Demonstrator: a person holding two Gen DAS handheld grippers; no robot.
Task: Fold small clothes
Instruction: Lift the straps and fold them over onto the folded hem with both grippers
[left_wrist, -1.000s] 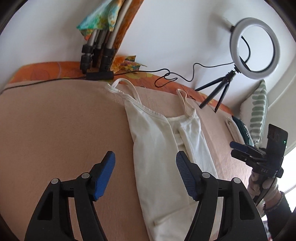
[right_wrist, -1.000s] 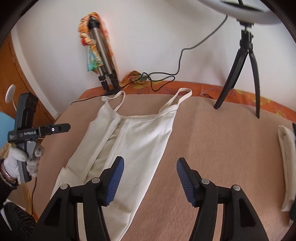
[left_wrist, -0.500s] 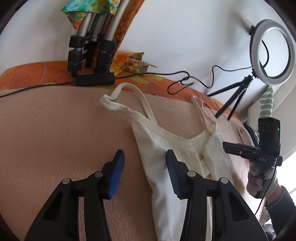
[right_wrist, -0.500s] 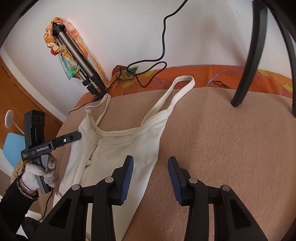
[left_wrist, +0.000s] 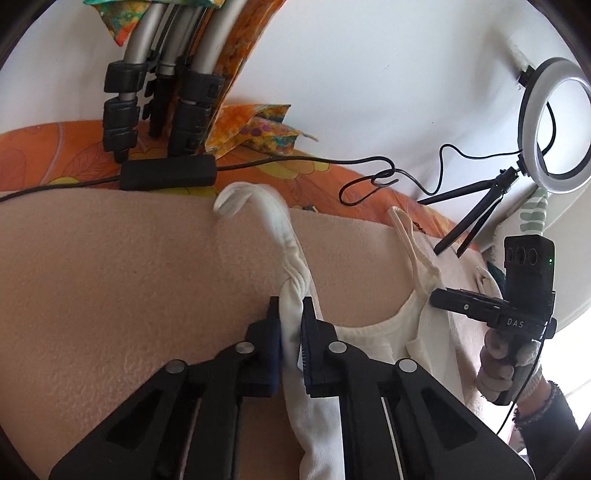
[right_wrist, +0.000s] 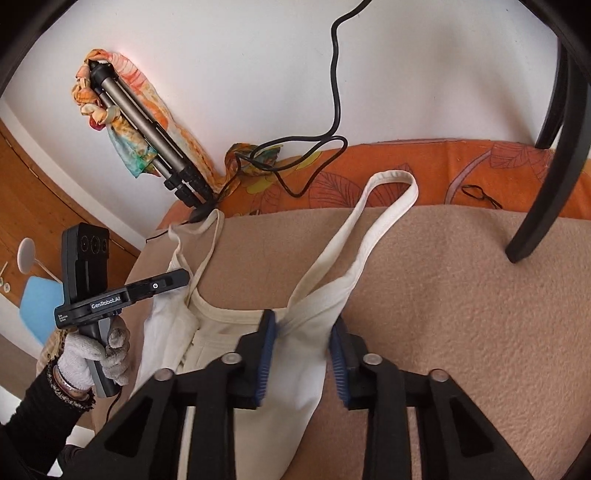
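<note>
A small white camisole lies on a tan blanket, straps toward the wall. My left gripper is shut on its left top corner, where the bunched strap begins. In the right wrist view, my right gripper straddles the camisole's right top corner at the base of the other strap. Its jaws stand partly open with cloth between the pads. Each gripper shows in the other's view: the right one, the left one.
A folded tripod wrapped in a colourful scarf and a black cable lie by the wall. A ring light on a small tripod stands at the right; its leg is near my right gripper. An orange patterned sheet edges the blanket.
Both grippers moved forward to the camisole's top corners. The left one closed on its corner and bunched the strap. The right one narrowed around the other corner.
</note>
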